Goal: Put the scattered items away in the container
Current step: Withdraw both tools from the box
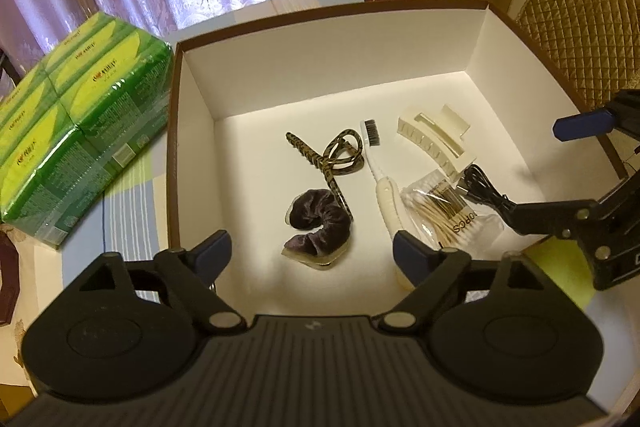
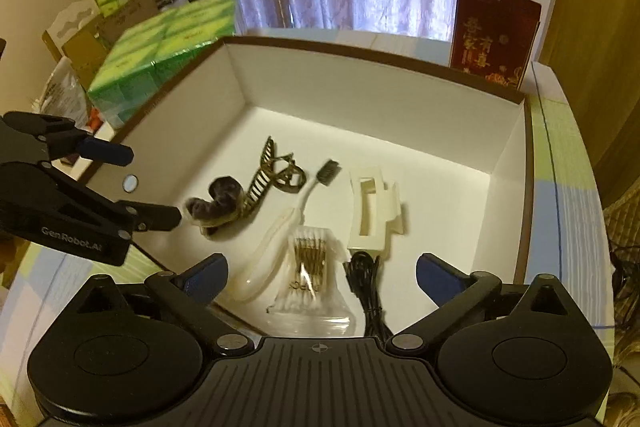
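**Items gathered in the box, both grippers empty**

Left wrist view: the left gripper [image 1: 312,251] is held with fingers spread wide and nothing between them, above the white box [image 1: 320,67]. Inside are seen a velvet scrunchie [image 1: 316,223], leopard hair clip [image 1: 320,163], toothbrush [image 1: 380,179], cream claw clip [image 1: 436,143], cotton swabs [image 1: 444,211] and black cable [image 1: 484,191].

Right wrist view: the right gripper [image 2: 322,277] is likewise spread apart and empty, above the cable's end of the box.
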